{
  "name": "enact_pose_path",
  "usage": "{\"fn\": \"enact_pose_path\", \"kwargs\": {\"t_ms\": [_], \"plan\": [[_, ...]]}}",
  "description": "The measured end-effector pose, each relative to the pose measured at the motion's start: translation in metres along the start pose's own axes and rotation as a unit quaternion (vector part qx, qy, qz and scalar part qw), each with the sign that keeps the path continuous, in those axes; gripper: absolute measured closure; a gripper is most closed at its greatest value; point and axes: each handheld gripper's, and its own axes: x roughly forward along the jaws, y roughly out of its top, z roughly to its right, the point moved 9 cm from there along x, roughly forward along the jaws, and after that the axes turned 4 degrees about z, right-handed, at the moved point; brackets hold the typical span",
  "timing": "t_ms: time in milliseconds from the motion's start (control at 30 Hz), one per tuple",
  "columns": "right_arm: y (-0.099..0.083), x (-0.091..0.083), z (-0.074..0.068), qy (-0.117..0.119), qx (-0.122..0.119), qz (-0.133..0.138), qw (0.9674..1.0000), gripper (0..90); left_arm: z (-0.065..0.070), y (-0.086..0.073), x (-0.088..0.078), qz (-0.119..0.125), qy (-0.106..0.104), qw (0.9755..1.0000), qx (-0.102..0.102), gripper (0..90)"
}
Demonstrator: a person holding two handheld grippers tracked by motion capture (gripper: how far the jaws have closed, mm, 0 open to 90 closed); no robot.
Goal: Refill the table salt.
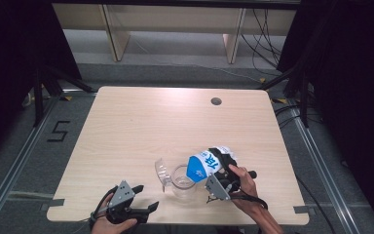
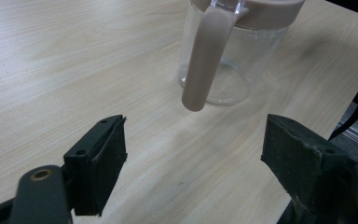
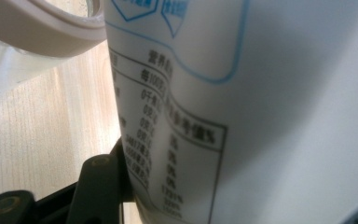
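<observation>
A white bottle with a blue label [image 1: 205, 165] is tilted, its top end leaning left over the mouth of a clear jug [image 1: 182, 184]. My right gripper [image 1: 224, 165] is shut on the bottle's body. In the right gripper view the printed label [image 3: 242, 116] is close up, one black finger [image 3: 98, 186] presses against it, and the jug's beige rim [image 3: 42, 32] lies at the upper left. The jug's clear lid [image 1: 161, 171] stands flipped open to its left. My left gripper [image 1: 146, 197] rests open near the table's front edge, left of the jug. Ahead of its jaws stands the jug [image 2: 223, 70] with its beige handle [image 2: 205, 56].
The light wooden table [image 1: 126, 126] has a round cable hole [image 1: 216, 101] at the back right. Beyond the table are shelf legs and cables on the floor. A floor mark shaped like a 5 [image 1: 58, 131] lies at the left.
</observation>
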Motion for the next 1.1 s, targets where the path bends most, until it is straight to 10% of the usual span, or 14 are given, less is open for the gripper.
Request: {"fn": "enact_pose_path", "kwargs": {"t_ms": [1000,1100], "plan": [[0.0012,-0.0015,0.0005,-0.007,-0.009,-0.006,0.9999,47.1,-0.0002,0.0009,0.0011,0.007,0.001,1.0000,-0.005,21.1],[0.0019,-0.0030,0.0042,-0.010,-0.038,-0.012,0.9991,47.1,0.0002,0.0002,0.0006,0.002,0.004,1.0000,-0.002,21.1]]}}
